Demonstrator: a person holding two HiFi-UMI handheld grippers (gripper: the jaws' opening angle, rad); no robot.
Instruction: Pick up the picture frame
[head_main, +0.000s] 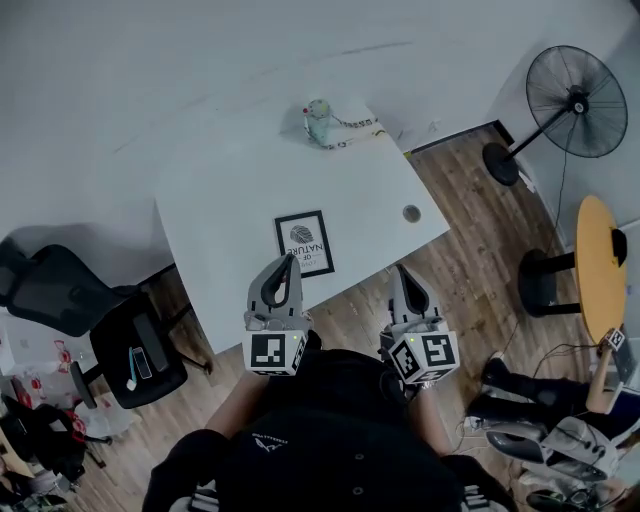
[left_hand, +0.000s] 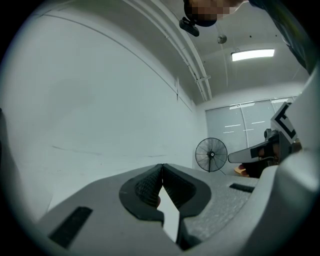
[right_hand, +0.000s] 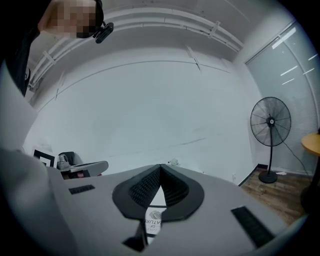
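Observation:
The picture frame (head_main: 304, 240) lies flat near the front edge of the white table (head_main: 230, 200); it has a black border and a white print with a grey emblem and lettering. My left gripper (head_main: 290, 260) is shut and empty, and its tips show over the frame's near left corner. My right gripper (head_main: 403, 270) is also shut and empty, off the table's front edge to the right of the frame. In the right gripper view the frame (right_hand: 154, 221) peeks through the gap below the closed right gripper (right_hand: 160, 166). The left gripper (left_hand: 162, 165) faces the white wall.
A teal object with a patterned cord (head_main: 322, 123) sits at the table's back edge, and a round grommet (head_main: 411, 213) at its right. A black office chair (head_main: 75, 300) stands left, a floor fan (head_main: 573, 100) and a round yellow table (head_main: 597, 262) right, on wood flooring.

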